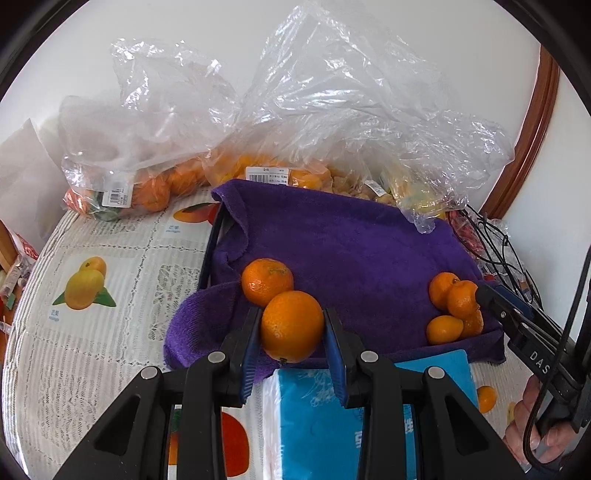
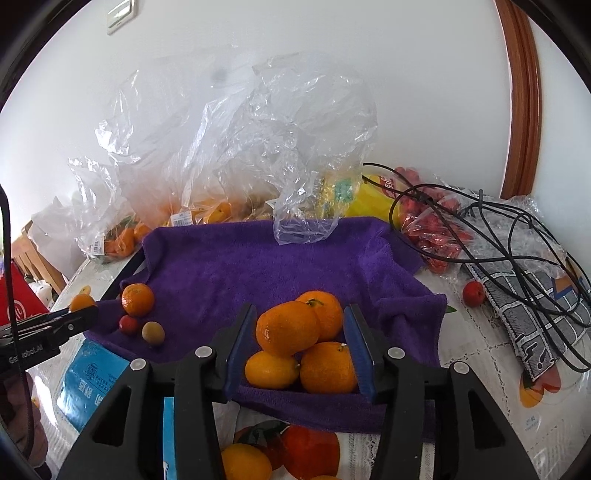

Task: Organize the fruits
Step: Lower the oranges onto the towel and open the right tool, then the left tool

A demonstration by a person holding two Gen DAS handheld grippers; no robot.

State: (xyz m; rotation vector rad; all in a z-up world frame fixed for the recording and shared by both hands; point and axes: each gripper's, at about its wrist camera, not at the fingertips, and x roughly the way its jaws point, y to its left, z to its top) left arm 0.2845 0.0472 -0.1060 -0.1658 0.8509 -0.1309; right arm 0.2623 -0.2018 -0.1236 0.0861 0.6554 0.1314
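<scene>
While oranges (image 2: 303, 350) lie clustered there, purple towel (image 2: 258, 266) lines tray (image 1: 210, 251).

Bright, even daylight in both views, soft faint shadows, white glare on the crumpled plastic bags (image 1: 332, 92), strong fisheye bending with black vignette at corners, focus sharp, edges slightly soft

Plain white wall, wood trim, covered table — daylit room.
White wall (image 2: 332, 44) behind the table; curved brown wooden trim (image 2: 521, 92) at right, a pale switch plate (image 2: 120, 14) high on the left. Table under a lace-pattern cloth with fruit prints (image 1: 92, 280) — wooden chair (image 2: 37, 258) at far left. Soft, even light.
</scene>
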